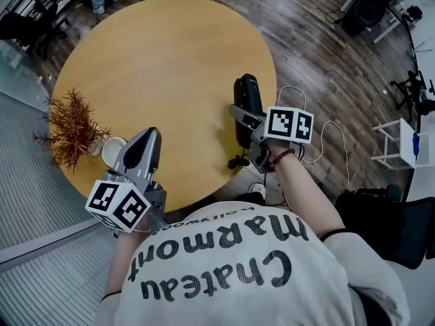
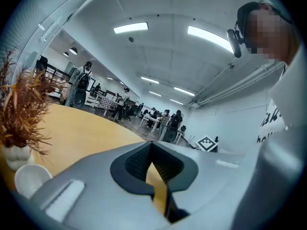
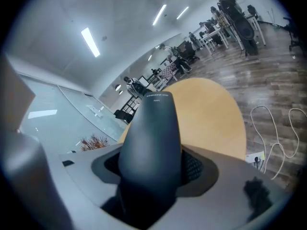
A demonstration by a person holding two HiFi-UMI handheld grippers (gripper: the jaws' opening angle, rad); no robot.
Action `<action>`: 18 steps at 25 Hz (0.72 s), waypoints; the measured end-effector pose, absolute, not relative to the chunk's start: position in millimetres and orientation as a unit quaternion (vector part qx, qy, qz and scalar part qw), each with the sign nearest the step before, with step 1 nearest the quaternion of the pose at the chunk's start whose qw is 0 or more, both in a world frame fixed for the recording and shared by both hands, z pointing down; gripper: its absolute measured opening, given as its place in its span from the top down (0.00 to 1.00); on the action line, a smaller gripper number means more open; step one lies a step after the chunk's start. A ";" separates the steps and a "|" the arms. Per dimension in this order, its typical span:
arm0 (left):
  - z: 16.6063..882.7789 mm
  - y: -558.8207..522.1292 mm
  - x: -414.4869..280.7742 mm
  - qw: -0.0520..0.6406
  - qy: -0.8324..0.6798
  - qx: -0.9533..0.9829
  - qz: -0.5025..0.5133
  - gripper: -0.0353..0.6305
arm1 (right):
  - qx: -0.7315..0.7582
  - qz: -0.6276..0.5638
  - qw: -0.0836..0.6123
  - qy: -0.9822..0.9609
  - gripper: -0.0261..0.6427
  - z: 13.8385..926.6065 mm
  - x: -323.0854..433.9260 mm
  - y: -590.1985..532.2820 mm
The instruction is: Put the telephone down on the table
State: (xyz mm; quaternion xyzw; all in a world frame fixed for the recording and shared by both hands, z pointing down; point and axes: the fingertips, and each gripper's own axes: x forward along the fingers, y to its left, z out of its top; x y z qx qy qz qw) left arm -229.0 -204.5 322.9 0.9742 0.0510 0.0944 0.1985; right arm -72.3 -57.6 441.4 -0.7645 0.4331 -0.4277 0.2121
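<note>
Telephone (image 1: 246, 107): black handset, clamped between the jaws of the right gripper (image 1: 249, 124). Hangs over the right rim of the counter (image 1: 170, 53), long axis running away from the person (image 1: 245, 270), far end over the wood, near end past the rim and above the floor (image 1: 326, 60). Looks lifted rather than laid flat; whether it touches the wood, cannot tell. In the right gripper view, fills the middle as a dark tapered bar (image 3: 152, 128), squeezed from both sides, with the round counter beyond it.

Left gripper (image 1: 149, 138): jaws together, nothing held. Hovers over the near left part of the counter, tip pointing away from the person. In the left gripper view (image 2: 151, 150), meets at the tip, with only a thin sliver of yellow wood showing lower down.

Containers, both at the left rim:
- White pot (image 1: 95, 145): holds a dried brown plant (image 1: 68, 128), its twigs spreading out past the rim.
- White cup (image 1: 112, 151): upright, mouth up, just beside the pot on the side nearer the left gripper. Shows only plain white inside.

Both well apart from the telephone.

Floor: dark wood planks, with white cables (image 1: 326, 134) looping just right of the right gripper.
</note>
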 end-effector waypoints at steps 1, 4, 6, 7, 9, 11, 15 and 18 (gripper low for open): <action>320.8 -190.0 -217.3 0.198 0.056 0.974 0.094 0.94 | -0.764 -0.419 0.220 0.439 0.50 431.7 -64.1 -42.8; 316.3 -139.7 -181.6 0.203 0.065 0.973 0.093 0.94 | -0.761 -0.397 0.228 0.459 0.50 406.8 -41.2 1.0; 313.0 -104.4 -156.5 0.201 0.072 0.973 0.087 0.94 | -0.758 -0.382 0.235 0.474 0.50 391.7 -25.4 29.6; 311.4 -87.3 -144.4 0.199 0.076 0.973 0.083 0.94 | -0.756 -0.374 0.239 0.481 0.50 383.8 -17.4 43.7; 309.6 -55.6 -123.4 0.198 0.083 0.973 0.079 0.94 | -0.751 -0.358 0.249 0.496 0.50 367.6 -2.3 71.3; 309.5 -27.8 -105.7 0.197 0.089 0.973 0.076 0.94 | -0.744 -0.343 0.262 0.510 0.50 352.5 12.2 98.3; 312.0 17.3 -76.7 0.202 0.086 0.973 0.067 0.94 | -0.745 -0.322 0.265 0.520 0.50 338.2 41.8 150.4; 316.4 40.8 -62.3 0.204 0.088 0.973 0.066 0.94 | -0.748 -0.313 0.258 0.525 0.50 337.7 57.8 173.6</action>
